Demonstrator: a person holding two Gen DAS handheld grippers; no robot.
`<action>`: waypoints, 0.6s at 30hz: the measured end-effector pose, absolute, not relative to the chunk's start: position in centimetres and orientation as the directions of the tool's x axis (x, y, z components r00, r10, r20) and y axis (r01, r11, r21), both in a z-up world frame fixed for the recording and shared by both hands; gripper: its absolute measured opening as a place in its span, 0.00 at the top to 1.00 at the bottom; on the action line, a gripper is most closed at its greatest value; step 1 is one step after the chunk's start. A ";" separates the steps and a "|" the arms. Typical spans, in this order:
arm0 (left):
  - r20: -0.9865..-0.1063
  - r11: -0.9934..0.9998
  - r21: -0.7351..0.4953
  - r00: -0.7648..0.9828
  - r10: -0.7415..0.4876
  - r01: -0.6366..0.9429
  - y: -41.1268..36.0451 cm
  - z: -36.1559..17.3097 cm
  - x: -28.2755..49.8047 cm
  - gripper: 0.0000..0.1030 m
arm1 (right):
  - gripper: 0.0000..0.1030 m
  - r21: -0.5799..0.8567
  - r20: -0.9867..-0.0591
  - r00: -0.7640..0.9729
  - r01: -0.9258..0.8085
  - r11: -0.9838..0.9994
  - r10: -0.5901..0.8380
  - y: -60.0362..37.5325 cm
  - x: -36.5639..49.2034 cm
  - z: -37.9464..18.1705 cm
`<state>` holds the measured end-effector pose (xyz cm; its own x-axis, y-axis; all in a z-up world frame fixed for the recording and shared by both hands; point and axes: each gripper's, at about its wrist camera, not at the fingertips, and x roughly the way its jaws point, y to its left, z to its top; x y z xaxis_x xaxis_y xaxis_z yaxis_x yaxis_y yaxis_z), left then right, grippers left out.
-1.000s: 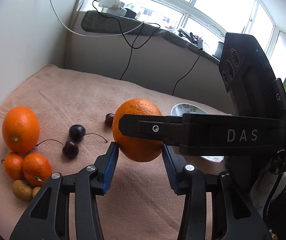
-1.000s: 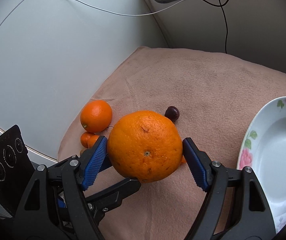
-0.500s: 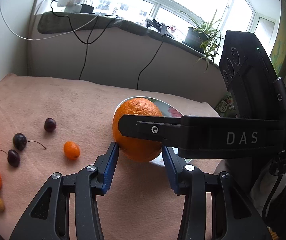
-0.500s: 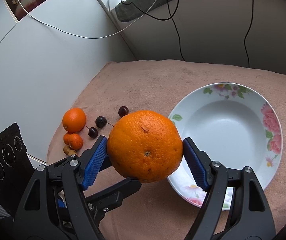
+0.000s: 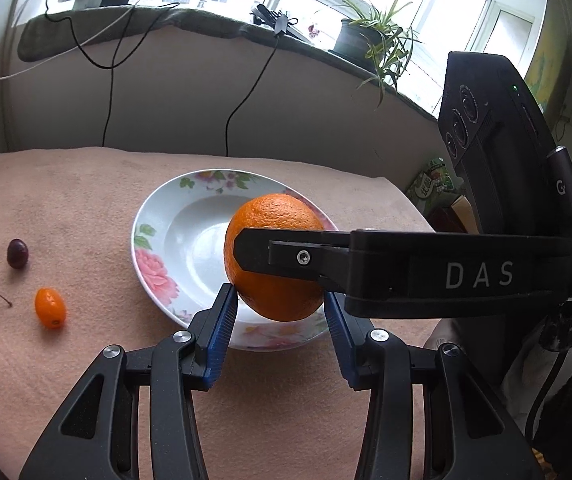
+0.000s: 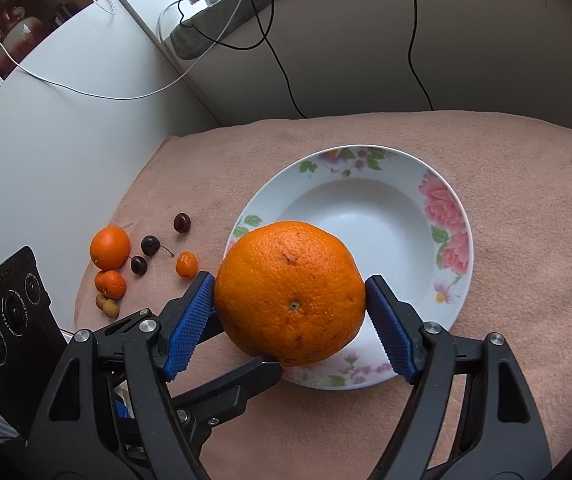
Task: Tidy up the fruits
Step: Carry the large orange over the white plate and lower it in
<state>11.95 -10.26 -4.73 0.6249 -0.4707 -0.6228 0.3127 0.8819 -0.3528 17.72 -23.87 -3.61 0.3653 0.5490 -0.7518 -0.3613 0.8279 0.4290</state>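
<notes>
Pink cloth (image 6: 505, 184), right gripper (image 6: 289, 316) jaws clamping big orange (image 6: 289, 292), left gripper (image 5: 280, 338) jaws spread.

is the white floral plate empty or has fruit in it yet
Empty. The white floral plate shows a bare basin; the large orange hangs over its near rim, clamped in the right gripper.

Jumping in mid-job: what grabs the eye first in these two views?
A big orange fills the middle, clamped in the right claw just above the near rim of an empty floral plate. The left claw stands open around the orange. Cherries and small oranges lie left of the plate on the pink cloth.
</notes>
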 end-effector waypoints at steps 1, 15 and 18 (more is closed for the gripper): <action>-0.625 0.881 -0.353 0.621 -0.473 0.316 -10.4 -4.8 11.9 0.58 | 0.23 0.426 -0.754 0.367 -0.358 0.831 0.545 -23.9 17.8 -3.7; -0.628 0.890 -0.353 0.632 -0.454 0.289 -9.4 -4.3 12.7 0.59 | 0.23 0.387 -0.732 0.444 -0.353 0.852 0.516 -24.8 18.0 -2.1; -0.613 0.895 -0.353 0.655 -0.442 0.274 -8.6 -4.0 12.3 0.59 | 0.23 0.376 -0.710 0.487 -0.349 0.858 0.509 -25.4 17.5 -0.9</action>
